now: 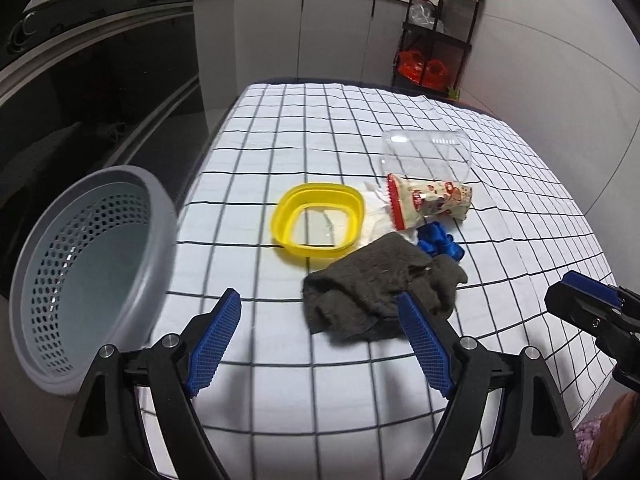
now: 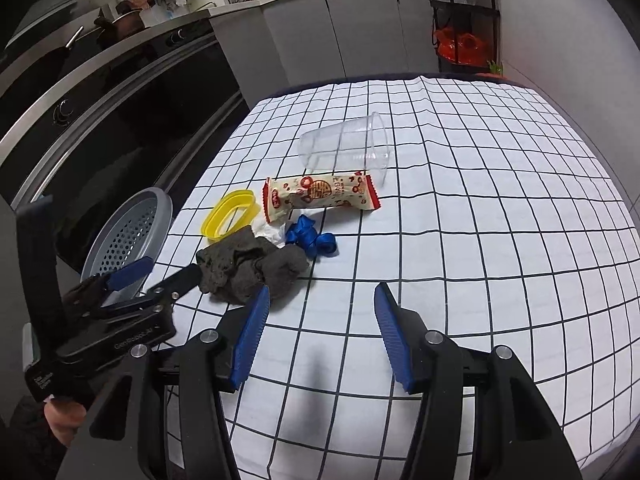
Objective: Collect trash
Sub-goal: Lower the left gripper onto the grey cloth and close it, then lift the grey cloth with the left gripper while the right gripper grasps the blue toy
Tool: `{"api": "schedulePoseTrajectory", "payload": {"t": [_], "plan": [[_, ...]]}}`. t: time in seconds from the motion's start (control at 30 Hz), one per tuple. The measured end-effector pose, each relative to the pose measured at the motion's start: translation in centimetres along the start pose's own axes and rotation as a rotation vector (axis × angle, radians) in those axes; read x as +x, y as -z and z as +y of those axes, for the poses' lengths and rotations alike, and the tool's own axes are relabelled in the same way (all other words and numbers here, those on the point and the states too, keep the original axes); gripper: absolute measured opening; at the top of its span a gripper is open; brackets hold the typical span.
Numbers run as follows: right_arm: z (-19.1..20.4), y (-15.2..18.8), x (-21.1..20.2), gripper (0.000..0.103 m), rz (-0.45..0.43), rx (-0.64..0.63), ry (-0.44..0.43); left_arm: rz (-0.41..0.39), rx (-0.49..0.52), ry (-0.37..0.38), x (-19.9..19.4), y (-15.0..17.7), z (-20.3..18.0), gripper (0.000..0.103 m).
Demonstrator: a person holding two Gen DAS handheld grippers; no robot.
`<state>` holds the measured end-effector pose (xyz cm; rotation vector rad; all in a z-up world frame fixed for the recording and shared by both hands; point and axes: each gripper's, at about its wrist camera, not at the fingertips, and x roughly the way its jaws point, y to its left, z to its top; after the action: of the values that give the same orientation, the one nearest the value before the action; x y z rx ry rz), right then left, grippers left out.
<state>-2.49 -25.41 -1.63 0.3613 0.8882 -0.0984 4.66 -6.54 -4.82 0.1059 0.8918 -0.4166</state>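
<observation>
Trash lies in a cluster on the checked tablecloth (image 1: 280, 360): a crumpled dark grey cloth (image 1: 380, 280) (image 2: 248, 264), a yellow lid ring (image 1: 288, 216) (image 2: 230, 216), a red-and-cream snack wrapper (image 1: 432, 200) (image 2: 320, 196), a clear plastic cup (image 1: 424, 156) (image 2: 344, 148) on its side, a blue ribbon (image 1: 440, 240) (image 2: 312, 238) and white tissue (image 1: 376, 216). My left gripper (image 1: 316, 296) (image 2: 174, 266) stands open at the cloth's near left edge, one finger against it. My right gripper (image 2: 322, 288) (image 1: 580, 304) is open over bare tablecloth, just right of the cloth, nothing between its pads.
A grey perforated basket (image 1: 92, 272) (image 2: 128, 236) sits tilted at the table's left edge, its mouth facing the table. Beyond it is a dark oven front (image 2: 120, 120). A black shelf rack (image 1: 436, 32) stands past the far edge. A hand (image 2: 64, 416) grips the left tool.
</observation>
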Motion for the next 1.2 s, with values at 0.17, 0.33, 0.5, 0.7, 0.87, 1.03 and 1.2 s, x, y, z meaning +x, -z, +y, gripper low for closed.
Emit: {"api": "schedulePoseTrajectory", "payload": {"t": [0.17, 0.33, 0.5, 0.7, 0.87, 1.03, 1.2], "plan": [[-1.0, -0.2, 0.3, 0.052, 0.012, 0.044, -0.028, 0.02, 0.01, 0.029, 1.6, -0.2, -1.7, 0.079], [-1.5, -0.3, 0.6, 0.052, 0.016, 0.063, -0.041, 0.038, 0.009, 0.037, 3.3, -0.1, -2.7, 0.074], [-1.5, -0.2, 1.1, 0.052, 0.027, 0.065, -0.044, 0.04, 0.014, 0.086, 3.0, 0.1, -2.8, 0.046], [-0.7, -0.5, 2.0, 0.052, 0.03, 0.033, -0.046, 0.013, 0.049, 0.097, 1.3, 0.4, -2.9, 0.021], [0.0, -1.3, 3.5, 0.052, 0.039, -0.007, -0.041, 0.003, 0.039, 0.09, -0.1, 0.4, -1.7, 0.02], [0.6, -2.3, 6.0, 0.052, 0.066, -0.048, -0.032, -0.027, 0.024, 0.072, -1.7, 0.0, -0.3, 0.02], [1.5, -3.0, 7.9, 0.052, 0.069, -0.089, -0.033, -0.068, 0.028, 0.029, -3.0, -0.5, 0.5, 0.02]]}}
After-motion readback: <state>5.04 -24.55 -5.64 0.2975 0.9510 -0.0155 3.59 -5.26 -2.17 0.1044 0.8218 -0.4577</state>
